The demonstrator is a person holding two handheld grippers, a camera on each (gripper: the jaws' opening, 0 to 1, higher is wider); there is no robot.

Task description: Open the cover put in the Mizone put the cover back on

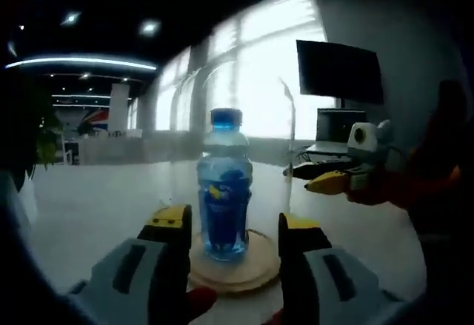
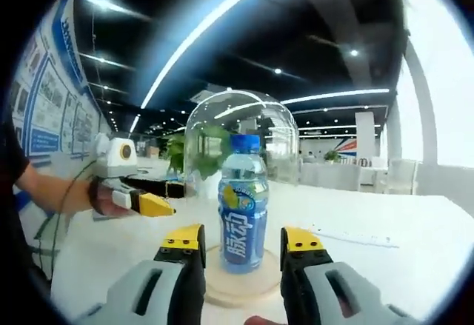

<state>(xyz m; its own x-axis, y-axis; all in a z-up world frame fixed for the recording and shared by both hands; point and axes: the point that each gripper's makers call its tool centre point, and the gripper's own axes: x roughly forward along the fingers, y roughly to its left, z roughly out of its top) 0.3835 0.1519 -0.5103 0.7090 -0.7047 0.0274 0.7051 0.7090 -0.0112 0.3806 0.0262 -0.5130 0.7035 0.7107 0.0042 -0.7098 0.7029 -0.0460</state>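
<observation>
A Mizone bottle (image 1: pixel 224 192) with a blue cap and blue label stands upright on a round wooden base (image 1: pixel 248 267). A clear glass dome cover (image 1: pixel 286 118) stands over it on the base. My left gripper (image 1: pixel 234 223) is open, its yellow-tipped jaws on either side of the base's near edge. From the right, my right gripper (image 1: pixel 326 178) comes in, apart from the dome. In the right gripper view the bottle (image 2: pixel 243 206) stands inside the dome (image 2: pixel 241 114) on the base (image 2: pixel 219 286). My right gripper (image 2: pixel 242 240) is open just short of it. At the left, a hand holds my left gripper (image 2: pixel 152 200).
The white table (image 1: pixel 96 206) spreads wide around the base. A dark monitor (image 1: pixel 339 72) stands at the back right, with bright windows behind. A leafy plant (image 2: pixel 198 155) is behind the dome. A thin cable (image 2: pixel 355 238) lies on the table at the right.
</observation>
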